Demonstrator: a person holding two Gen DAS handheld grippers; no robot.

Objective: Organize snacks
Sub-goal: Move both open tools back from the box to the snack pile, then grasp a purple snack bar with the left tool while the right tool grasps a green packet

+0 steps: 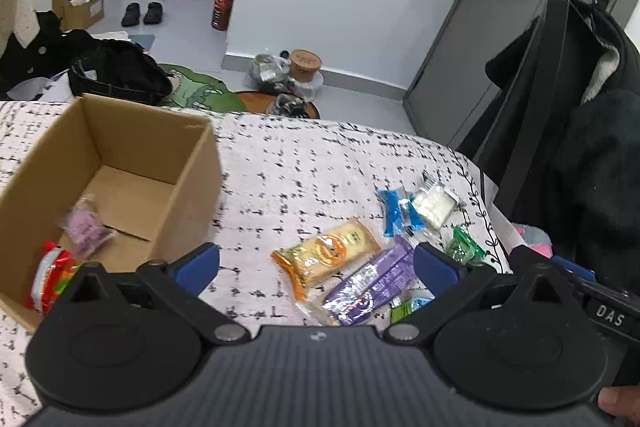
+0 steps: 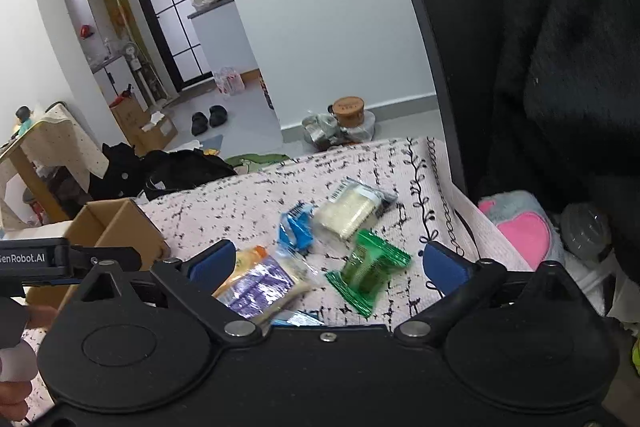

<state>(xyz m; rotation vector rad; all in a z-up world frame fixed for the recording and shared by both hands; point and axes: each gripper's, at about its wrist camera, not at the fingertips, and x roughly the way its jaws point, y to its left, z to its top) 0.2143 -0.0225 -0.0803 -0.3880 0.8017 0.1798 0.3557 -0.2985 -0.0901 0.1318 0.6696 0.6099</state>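
Left wrist view: looks forward and down from just behind the left tongs (image 1: 316,263), close above a patterned cloth (image 1: 304,163), facing the far white wall. A cardboard box (image 1: 120,163) fills its left side and the snack pile (image 1: 360,259) lies ahead. Right wrist view: set low behind the right tongs (image 2: 328,263), facing the same way from further right. Both views share the snack pile (image 2: 320,251), the cardboard box (image 2: 116,223), the cloth (image 2: 240,199) and the doorway beyond.
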